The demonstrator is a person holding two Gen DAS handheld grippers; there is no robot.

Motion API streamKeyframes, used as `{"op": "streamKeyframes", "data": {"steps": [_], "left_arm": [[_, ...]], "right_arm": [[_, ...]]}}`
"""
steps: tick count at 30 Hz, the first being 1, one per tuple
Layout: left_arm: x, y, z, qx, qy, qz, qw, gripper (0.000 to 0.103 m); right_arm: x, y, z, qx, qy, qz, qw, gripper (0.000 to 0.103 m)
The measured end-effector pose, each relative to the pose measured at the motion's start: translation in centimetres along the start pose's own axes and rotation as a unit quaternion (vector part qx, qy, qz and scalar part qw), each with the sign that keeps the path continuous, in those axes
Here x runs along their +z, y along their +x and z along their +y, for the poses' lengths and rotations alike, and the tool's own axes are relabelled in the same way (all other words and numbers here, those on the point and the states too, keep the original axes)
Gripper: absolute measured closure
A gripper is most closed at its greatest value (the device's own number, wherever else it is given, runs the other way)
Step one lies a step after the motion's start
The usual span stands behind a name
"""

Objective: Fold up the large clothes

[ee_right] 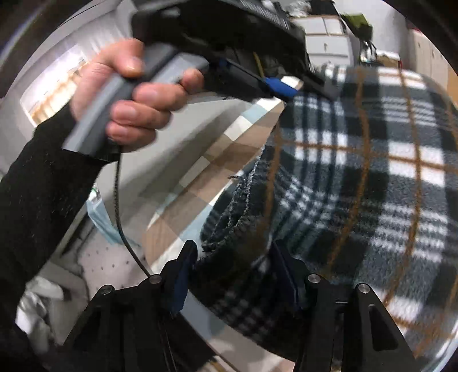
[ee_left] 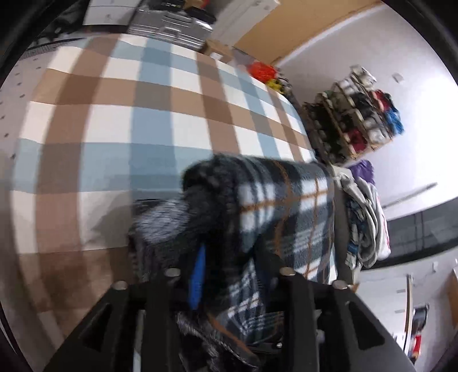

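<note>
Spreading across most of the left wrist view, a bed cover (ee_left: 114, 120) checked in brown, pale blue and white. Lying on top of it near the right edge, the task's garment: a large plaid fleece (ee_left: 286, 206) in dark teal, black and white with thin orange lines, bunched and partly folded over itself, its raw dark hem showing in the right wrist view.

Heaped just beside the fleece, off the cover's edge, a pile of loose clothes (ee_left: 363, 217) in white, grey and purple. Standing against the white wall beyond, a wooden rack (ee_left: 355, 120), its open compartments stuffed with red, blue, white and dark bundles too small to name. Resting past the far end of the bed, a ribbed silver suitcase (ee_left: 171, 25), lid closed, contents hidden.

Reaching in at the fleece's upper edge, the left gripper (ee_left: 236, 257), thick plaid cloth filling the space between its fingers; too blurred to tell whether clenched on the cloth or let go. Gripped by a bare hand (ee_right: 126, 94) on its grey handle, black sleeve (ee_right: 43, 186) below, thin cable (ee_right: 117, 200) trailing down.

Set at the near folded hem, the right gripper (ee_right: 233, 249), jaws apart with the fleece's edge lying between them, pads not seen pressing.
</note>
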State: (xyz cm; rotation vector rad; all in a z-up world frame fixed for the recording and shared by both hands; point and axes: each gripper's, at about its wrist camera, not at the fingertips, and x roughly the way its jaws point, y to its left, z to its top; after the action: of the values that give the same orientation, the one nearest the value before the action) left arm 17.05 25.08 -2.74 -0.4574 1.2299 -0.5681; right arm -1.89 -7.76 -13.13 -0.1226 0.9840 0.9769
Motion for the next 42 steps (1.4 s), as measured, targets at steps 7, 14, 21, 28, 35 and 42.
{"op": "streamKeyframes", "data": {"steps": [7, 14, 21, 28, 35, 42], "left_arm": [[-1.1, -6.2, -4.9, -0.044, 0.072, -0.079, 0.9933, 0.056], [0.5, 1.8, -7.4, 0.008, 0.118, -0.01, 0.9929, 0.038], [2.0, 4.1, -1.2, -0.016, 0.029, 0.009, 0.9994, 0.072], [0.9, 3.7, -2.1, 0.007, 0.06, -0.01, 0.9981, 0.075], [1.1, 4.1, -2.7, 0.017, 0.059, -0.002, 0.9981, 0.075], [0.5, 4.3, -3.3, 0.044, 0.064, -0.02, 0.9967, 0.075]], "right_arm": [[0.3, 1.3, 3.2, -0.074, -0.036, 0.024, 0.996, 0.042], [0.1, 1.8, 4.4, -0.076, -0.069, 0.017, 0.995, 0.015], [-1.4, -2.6, -0.2, 0.09, 0.025, -0.05, 0.994, 0.009], [-1.4, -11.8, -6.4, 0.104, 0.102, -0.101, 0.984, 0.0], [-2.2, -6.0, -10.2, 0.092, 0.188, 0.013, 0.978, 0.0], [-1.3, -3.5, -7.8, 0.048, 0.179, 0.022, 0.982, 0.0]]}}
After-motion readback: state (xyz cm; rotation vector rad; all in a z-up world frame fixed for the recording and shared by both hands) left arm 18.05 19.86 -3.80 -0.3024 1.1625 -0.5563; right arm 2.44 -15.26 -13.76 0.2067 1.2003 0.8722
